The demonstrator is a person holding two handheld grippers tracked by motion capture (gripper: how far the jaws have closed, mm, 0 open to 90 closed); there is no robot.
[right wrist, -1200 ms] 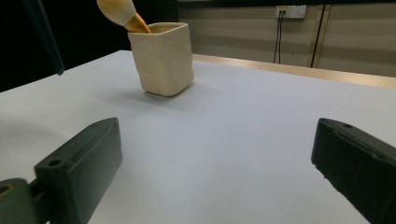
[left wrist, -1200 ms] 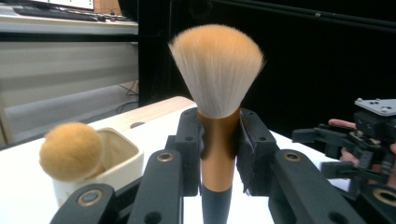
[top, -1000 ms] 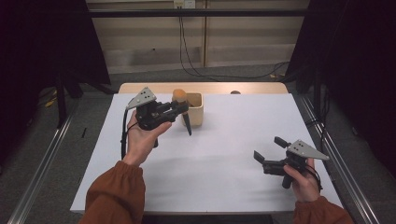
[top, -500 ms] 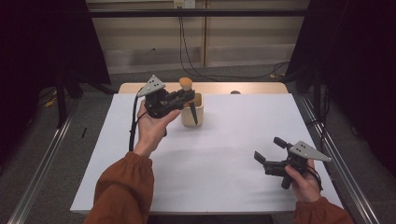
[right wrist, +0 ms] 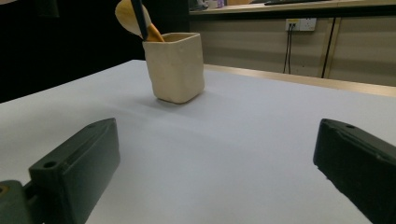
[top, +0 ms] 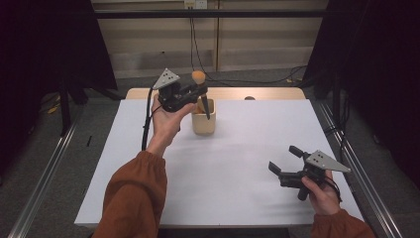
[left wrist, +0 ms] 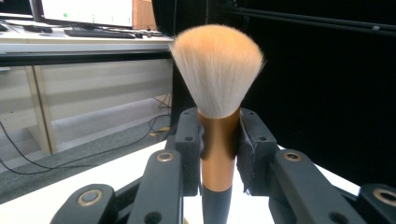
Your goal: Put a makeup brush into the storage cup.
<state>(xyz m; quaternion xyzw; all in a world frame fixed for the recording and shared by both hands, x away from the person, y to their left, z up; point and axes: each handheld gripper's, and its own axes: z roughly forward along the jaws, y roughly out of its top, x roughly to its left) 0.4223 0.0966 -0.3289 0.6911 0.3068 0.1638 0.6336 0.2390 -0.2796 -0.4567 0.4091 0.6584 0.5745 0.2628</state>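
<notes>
A makeup brush [top: 198,77] with a peach bristle head, copper ferrule and dark handle is held upright in my left gripper [top: 198,92], which is shut on it. In the left gripper view the jaws clamp the ferrule [left wrist: 218,149] below the bristles [left wrist: 217,70]. The handle points down, and its lower end sits at the mouth of a beige square cup [top: 203,125] at the table's back middle. The right gripper view shows the cup [right wrist: 175,67] with the dark handle [right wrist: 139,18] at its rim. My right gripper [top: 284,159] is open and holds nothing, low over the front right of the table.
A white sheet covers the table [top: 233,183]; a strip of wooden tabletop [top: 267,93] shows at the back. Metal rails [top: 44,178] run along both sides on the floor. Cables [top: 198,54] hang against the back wall.
My left gripper has carried the brush to the right and back, from left of the cup to over it, and the handle now dips into the cup's mouth. The right gripper stayed put.
</notes>
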